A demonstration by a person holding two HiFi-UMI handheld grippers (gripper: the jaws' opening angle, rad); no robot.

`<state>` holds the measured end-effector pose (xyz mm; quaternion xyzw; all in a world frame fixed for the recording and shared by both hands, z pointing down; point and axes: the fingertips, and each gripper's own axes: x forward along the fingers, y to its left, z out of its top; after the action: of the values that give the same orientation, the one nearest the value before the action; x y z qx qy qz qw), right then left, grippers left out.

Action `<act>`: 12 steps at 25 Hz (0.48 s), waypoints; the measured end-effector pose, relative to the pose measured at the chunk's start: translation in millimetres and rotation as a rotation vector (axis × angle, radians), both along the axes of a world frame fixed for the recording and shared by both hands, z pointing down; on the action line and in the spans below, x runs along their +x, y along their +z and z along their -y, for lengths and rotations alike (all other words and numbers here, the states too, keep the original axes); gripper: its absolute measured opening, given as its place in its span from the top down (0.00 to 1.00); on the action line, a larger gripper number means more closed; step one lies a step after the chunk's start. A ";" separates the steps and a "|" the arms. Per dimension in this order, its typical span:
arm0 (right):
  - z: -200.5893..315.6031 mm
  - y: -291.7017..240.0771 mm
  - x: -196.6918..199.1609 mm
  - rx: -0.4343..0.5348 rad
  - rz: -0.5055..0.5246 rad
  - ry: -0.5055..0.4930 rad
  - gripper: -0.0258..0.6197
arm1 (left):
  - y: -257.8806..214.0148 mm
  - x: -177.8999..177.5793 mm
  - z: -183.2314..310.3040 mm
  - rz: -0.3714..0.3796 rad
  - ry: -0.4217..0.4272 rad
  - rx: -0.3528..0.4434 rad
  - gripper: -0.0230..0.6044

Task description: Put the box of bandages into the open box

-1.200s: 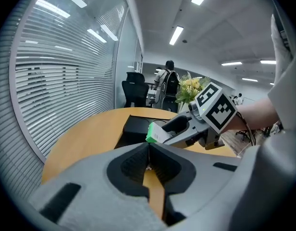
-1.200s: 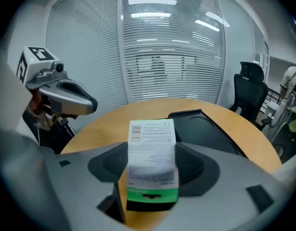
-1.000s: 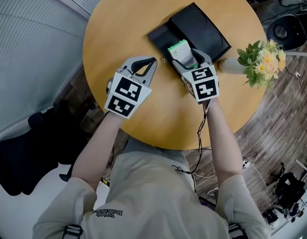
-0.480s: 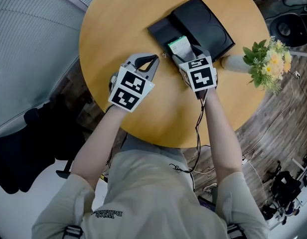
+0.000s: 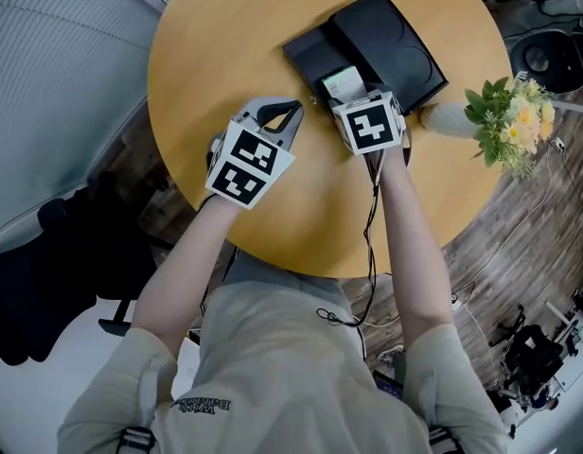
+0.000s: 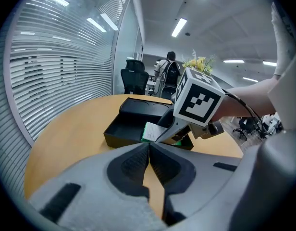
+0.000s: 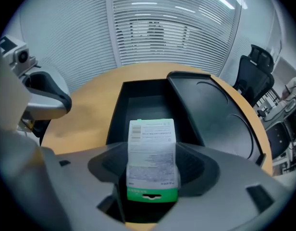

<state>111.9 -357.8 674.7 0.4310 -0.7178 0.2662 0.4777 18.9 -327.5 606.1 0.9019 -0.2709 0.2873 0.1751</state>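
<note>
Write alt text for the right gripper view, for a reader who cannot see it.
The right tool grips a white-and-green box of bandages between its jaws, at the near end of an open black box on a wooden table. The black lid lies to its right; the left tool shows at the left edge.

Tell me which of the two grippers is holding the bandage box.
The right gripper: its jaws clamp the box of bandages over the open box. The left gripper is shut on nothing.

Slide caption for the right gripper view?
Right gripper holds the bandage box over the open black box on a wooden table.
</note>
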 end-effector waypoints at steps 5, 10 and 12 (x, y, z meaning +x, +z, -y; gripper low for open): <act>9.0 1.5 1.0 0.020 -0.043 -0.013 0.51 | 5.9 -1.7 -4.3 -0.011 -0.011 -0.011 0.93; 13.7 -2.0 -1.0 0.051 -0.049 -0.016 0.51 | 11.1 -6.2 -8.3 -0.009 -0.021 -0.028 0.93; 16.6 -4.4 -3.3 0.074 -0.040 -0.026 0.51 | 9.0 -7.8 -7.6 -0.010 -0.021 -0.025 0.93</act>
<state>108.7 -374.3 670.3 0.4443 -0.7230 0.2245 0.4790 11.1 -319.8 615.1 0.8981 -0.2762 0.2844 0.1906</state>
